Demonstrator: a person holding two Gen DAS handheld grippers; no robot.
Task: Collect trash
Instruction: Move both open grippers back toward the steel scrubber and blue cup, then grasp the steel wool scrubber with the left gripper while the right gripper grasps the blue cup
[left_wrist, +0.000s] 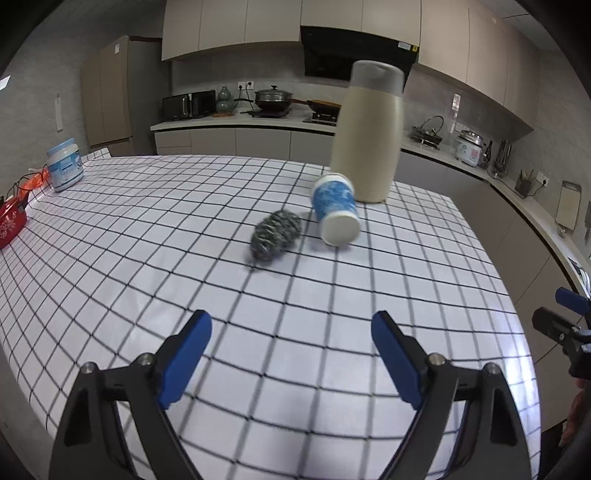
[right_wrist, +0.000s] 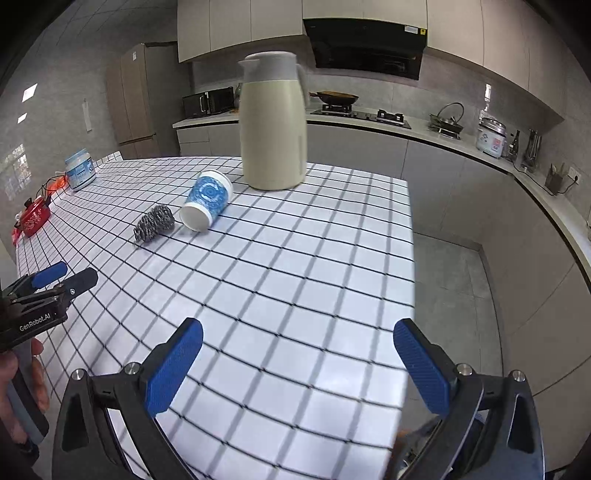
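Both tongs hang released above the checked worktop (left_wrist: 147, 229) with nothing between their blue pads: the left tongs (left_wrist: 291, 354) point toward the middle of the cloth, and the right tongs (right_wrist: 298, 363) are spread wide over the near right part of it. Each pair also shows at the edge of the other's view. One paper cup (left_wrist: 335, 214), blue-patterned with a white rim, lies on its side well ahead of both tongs, its open mouth toward the cameras. One steel scourer (left_wrist: 275, 236) lies just beside it on the left, apart from it. One cream thermos jug (right_wrist: 272, 122) stands upright behind the cup. At the far left edge sit one white jar (left_wrist: 65, 164) with a blue label and one red kettle (right_wrist: 34, 218).
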